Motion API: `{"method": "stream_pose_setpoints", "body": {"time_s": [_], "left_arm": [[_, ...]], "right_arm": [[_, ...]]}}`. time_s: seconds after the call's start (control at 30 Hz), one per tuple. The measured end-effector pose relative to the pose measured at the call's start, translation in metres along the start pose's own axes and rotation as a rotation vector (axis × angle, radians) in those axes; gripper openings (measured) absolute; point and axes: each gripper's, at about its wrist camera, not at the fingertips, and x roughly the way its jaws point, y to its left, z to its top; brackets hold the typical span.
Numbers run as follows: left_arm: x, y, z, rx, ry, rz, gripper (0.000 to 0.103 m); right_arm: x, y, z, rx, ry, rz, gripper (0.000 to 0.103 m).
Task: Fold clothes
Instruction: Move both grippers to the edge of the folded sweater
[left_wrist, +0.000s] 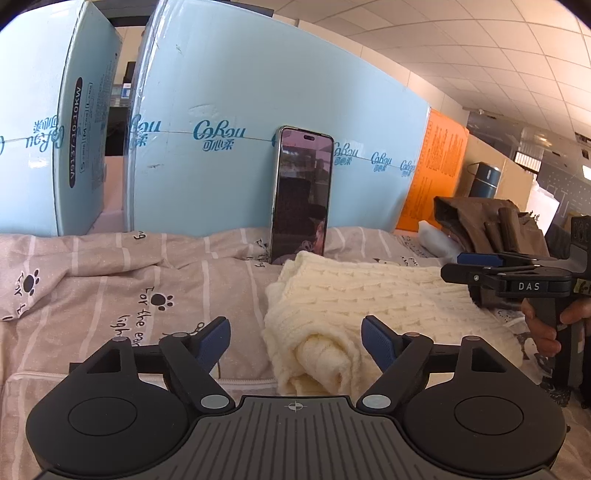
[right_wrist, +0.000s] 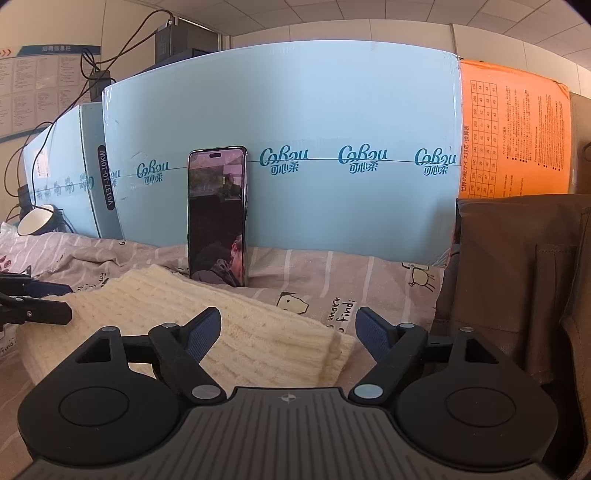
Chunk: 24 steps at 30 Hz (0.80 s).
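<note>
sweater: cream cable-knit sweater (left_wrist: 369, 306), lies folded/bundled on bed sheet (left_wrist: 110, 295), in front of phone (left_wrist: 301, 195)
long axis: runs L-R across both views
L gripper (left_wrist: 295, 341): jaws apart, empty; rolled end of knit just ahead btwn fingers, not touching
R gripper (right_wrist: 288, 332): jaws apart, empty; over knit's other end
nearer: each to own end
stage: fits mid-fold or done

A bed sheet (left_wrist: 92, 295) with paw prints carries a folded cream sweater (left_wrist: 354, 295). Behind the sweater a phone (left_wrist: 301, 195) stands upright; brown clothes (right_wrist: 517, 277) lie right of the sweater.
</note>
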Motion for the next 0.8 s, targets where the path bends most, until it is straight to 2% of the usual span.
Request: {"method": "stream_pose_setpoints", "body": {"time_s": [0.07,0.37,0.63,0.8], "left_arm": [[0.001,0.0,0.0,-0.006,0.01,0.0,0.081],[0.005,-0.001,0.001,-0.07,0.049,0.028,0.089],[0.009,-0.003,0.003,-0.14,0.082,0.058,0.097],[0.016,-0.004,0.003,-0.164,0.109,0.06,0.098]], "right_arm": [[-0.003,0.001,0.0,0.017,0.005,0.001,0.086],[-0.013,-0.009,-0.013,0.246,0.135,0.007,0.089],[-0.009,-0.012,-0.016,0.326,0.198,0.039,0.094],[-0.004,-0.014,-0.018,0.357,0.226,0.044,0.094]]}}
